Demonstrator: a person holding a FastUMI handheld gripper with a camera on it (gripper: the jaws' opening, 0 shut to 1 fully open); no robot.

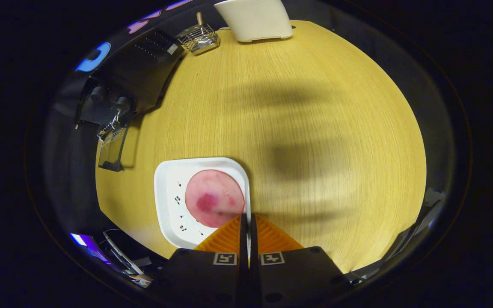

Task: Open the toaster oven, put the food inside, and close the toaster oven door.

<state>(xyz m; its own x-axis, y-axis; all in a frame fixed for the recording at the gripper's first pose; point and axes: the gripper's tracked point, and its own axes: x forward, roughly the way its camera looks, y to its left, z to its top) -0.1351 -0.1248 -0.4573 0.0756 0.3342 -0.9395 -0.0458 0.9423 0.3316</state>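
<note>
Gripper view: the gripper looks down onto a wood-grain surface. Jaws drawn nearly together, w/ only a thin slit between them, and the right rim of a white plate runs into that slit. Looks like the rim is pinched between the fingers, prob. so the plate and its load can be carried as one piece rather than grabbing the soft food itself. Can't confirm both fingers press on it, since the contact is edge-on.

The food lies on the plate's right half, just ahead and left of the fingertips: a flat round pink slice, w/ a darker purplish blotch near its middle and a few smaller spots. Thin, looks limp. The plate also has small dark specks on its left part.

The toaster oven, black, sits at the far left, well apart from the plate; its door hangs down open, so step 1 seems done. Far side: a wire rack thing and a cream-coloured object. Next job, as I judge it: get the plate over to the oven opening.
</note>
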